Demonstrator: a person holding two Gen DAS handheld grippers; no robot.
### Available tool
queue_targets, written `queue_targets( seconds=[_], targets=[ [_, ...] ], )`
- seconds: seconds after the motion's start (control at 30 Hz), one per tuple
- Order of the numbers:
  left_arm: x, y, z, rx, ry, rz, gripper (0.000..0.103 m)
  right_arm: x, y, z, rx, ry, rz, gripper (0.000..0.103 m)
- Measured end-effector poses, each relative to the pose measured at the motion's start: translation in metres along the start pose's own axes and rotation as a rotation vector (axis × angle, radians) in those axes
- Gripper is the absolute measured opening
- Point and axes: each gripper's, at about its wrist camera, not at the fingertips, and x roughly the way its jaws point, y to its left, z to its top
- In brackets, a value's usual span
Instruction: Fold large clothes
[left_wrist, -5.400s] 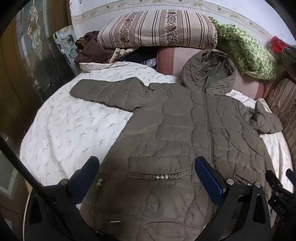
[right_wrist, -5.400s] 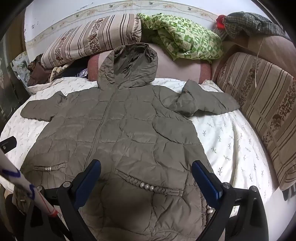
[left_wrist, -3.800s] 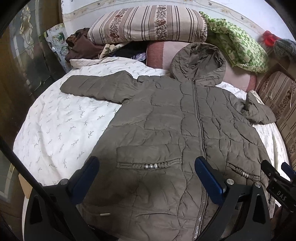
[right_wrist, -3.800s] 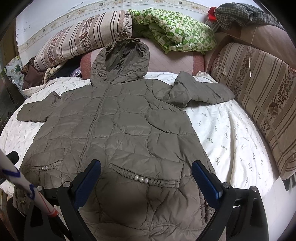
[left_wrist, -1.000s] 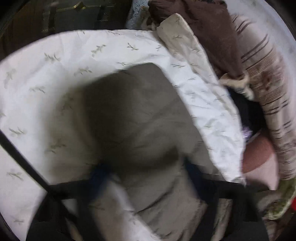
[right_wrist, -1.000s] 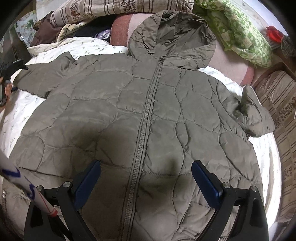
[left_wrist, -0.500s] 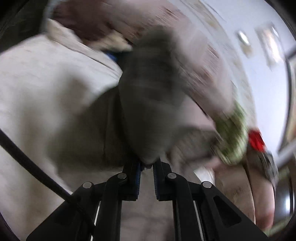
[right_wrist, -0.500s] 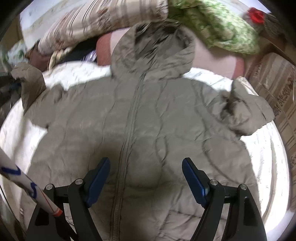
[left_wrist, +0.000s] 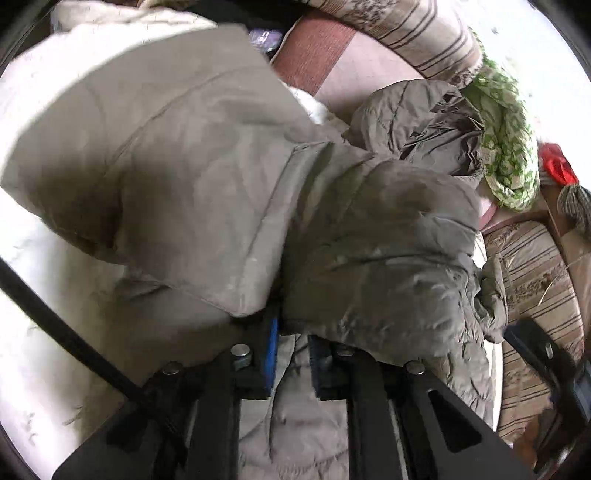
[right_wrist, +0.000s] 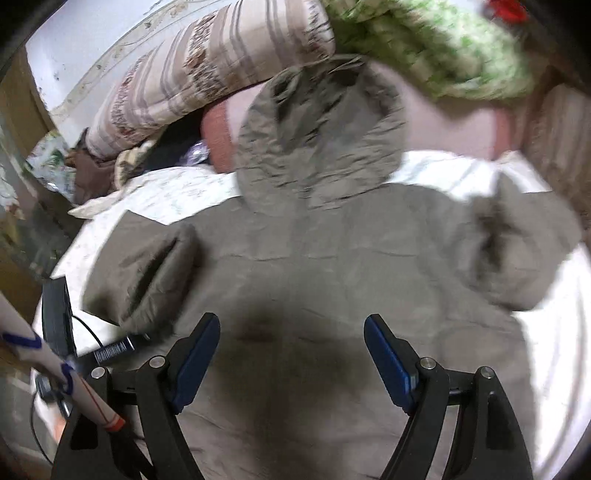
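Home bdrm: bed (right_wrist: 177, 192), pillows (right_wrist: 207, 66).

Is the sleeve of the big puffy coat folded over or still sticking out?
Folded over. The olive quilted coat's sleeve lies doubled back across the coat's front, cuff opening facing up, with the left tool at its end.

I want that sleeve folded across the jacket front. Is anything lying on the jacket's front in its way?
Nothing visible does. The left gripper, jaws opening, has the sleeve between them over the jacket; the front is bare, and the open right gripper hovers above it.
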Motion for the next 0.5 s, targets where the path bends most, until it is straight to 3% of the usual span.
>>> queue_targets(
  seconds=[0.13,0.2,0.4,0.5],
  targets=[
    [-0.011,0.001,-0.010,0.073,-0.018,0.001,0.034,0.031,0.015,0.015,0.078,0.047,0.172,0.087],
    [-0.024,0.007,-0.023,0.100,-0.063,-0.010,0.049,0.045,0.028,0.022,0.096,0.052,0.211,0.092],
    [-0.063,0.011,-0.017,0.138,-0.173,-0.034,0.051,0.080,0.045,0.025,0.014,0.073,0.045,0.092],
    [-0.082,0.021,-0.010,0.117,-0.252,0.008,0.052,0.093,0.043,0.020,0.035,0.102,0.042,0.092]
  ],
)
